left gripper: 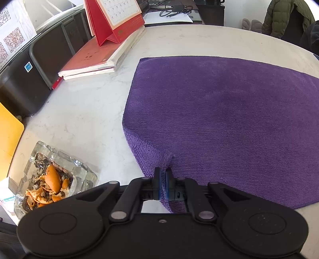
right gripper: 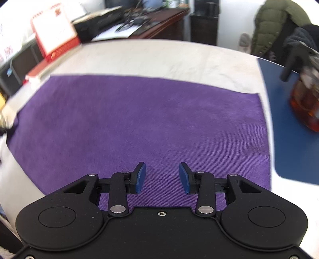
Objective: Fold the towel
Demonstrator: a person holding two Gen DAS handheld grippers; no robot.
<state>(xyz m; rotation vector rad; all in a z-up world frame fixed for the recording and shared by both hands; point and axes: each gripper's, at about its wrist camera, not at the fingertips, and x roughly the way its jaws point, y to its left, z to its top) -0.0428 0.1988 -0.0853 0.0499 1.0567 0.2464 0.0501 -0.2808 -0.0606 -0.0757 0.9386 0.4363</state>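
A purple towel (left gripper: 219,111) lies spread flat on a white marble table (left gripper: 83,111). Its near left corner is lifted into a small fold, and my left gripper (left gripper: 163,175) is shut on that corner, with purple cloth pinched between the blue pads. In the right wrist view the same towel (right gripper: 139,119) fills the middle of the picture. My right gripper (right gripper: 162,175) hovers over the towel's near edge, its blue pads apart with nothing between them. This view is blurred.
A glass ashtray (left gripper: 53,177) with orange peel sits left of the towel. Books (left gripper: 95,57) and a red desk calendar (left gripper: 117,18) stand at the back left. On the right lie a blue mat (right gripper: 289,129) and an amber glass pot (right gripper: 305,99).
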